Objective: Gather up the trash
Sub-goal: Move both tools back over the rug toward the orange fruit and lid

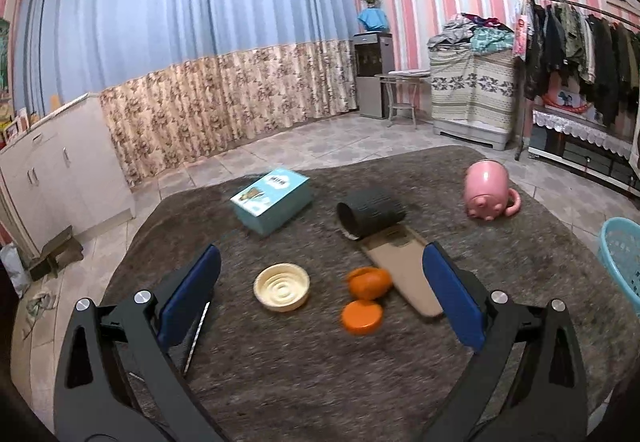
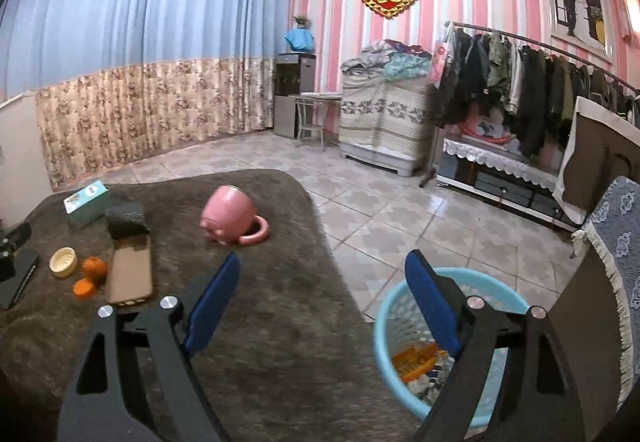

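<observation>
Left gripper (image 1: pixel 320 294) is wide open, holding nothing, above the brown table cover (image 1: pixel 304 370); 2 orange pieces (image 1: pixel 365 294) and a cream dish (image 1: pixel 282 292) lie between its fingers' lines. Right gripper (image 2: pixel 324 302) is wide open, empty, over the blue basket (image 2: pixel 400 322), which holds orange trash (image 2: pixel 416 362) on the floor beside the table.

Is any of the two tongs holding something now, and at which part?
Nothing is held. The left tongs and the right tongs are both open and empty.
</observation>
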Demonstrator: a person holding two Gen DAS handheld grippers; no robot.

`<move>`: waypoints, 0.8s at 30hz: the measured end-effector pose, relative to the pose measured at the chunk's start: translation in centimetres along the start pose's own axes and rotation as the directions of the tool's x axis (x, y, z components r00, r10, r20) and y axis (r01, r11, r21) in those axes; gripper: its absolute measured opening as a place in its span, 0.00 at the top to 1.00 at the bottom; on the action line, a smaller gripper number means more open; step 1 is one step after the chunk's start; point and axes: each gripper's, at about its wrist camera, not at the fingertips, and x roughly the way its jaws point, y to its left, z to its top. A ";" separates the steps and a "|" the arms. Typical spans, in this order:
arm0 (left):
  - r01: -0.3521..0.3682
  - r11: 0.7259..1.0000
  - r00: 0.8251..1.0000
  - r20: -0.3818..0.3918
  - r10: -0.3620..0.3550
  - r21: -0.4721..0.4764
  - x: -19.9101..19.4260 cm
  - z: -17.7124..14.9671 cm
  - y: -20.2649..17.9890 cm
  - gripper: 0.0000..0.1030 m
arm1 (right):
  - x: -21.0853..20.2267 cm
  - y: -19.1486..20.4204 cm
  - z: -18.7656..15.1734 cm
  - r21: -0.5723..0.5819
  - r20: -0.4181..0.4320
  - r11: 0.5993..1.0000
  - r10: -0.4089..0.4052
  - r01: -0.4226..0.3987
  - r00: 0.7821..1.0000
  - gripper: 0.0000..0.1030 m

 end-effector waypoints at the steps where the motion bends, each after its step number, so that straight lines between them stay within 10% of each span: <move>1: -0.002 1.000 1.000 -0.004 0.002 -0.008 0.1 -0.1 0.5 0.05 | -0.1 0.4 0.1 -0.005 0.001 1.000 0.001 -0.001 1.000 0.19; 24: 0.002 0.997 0.994 -0.111 -0.011 -0.075 3.9 -4.1 4.6 0.05 | 1.9 8.2 -1.2 -0.064 -0.055 0.987 0.144 -0.147 0.988 0.19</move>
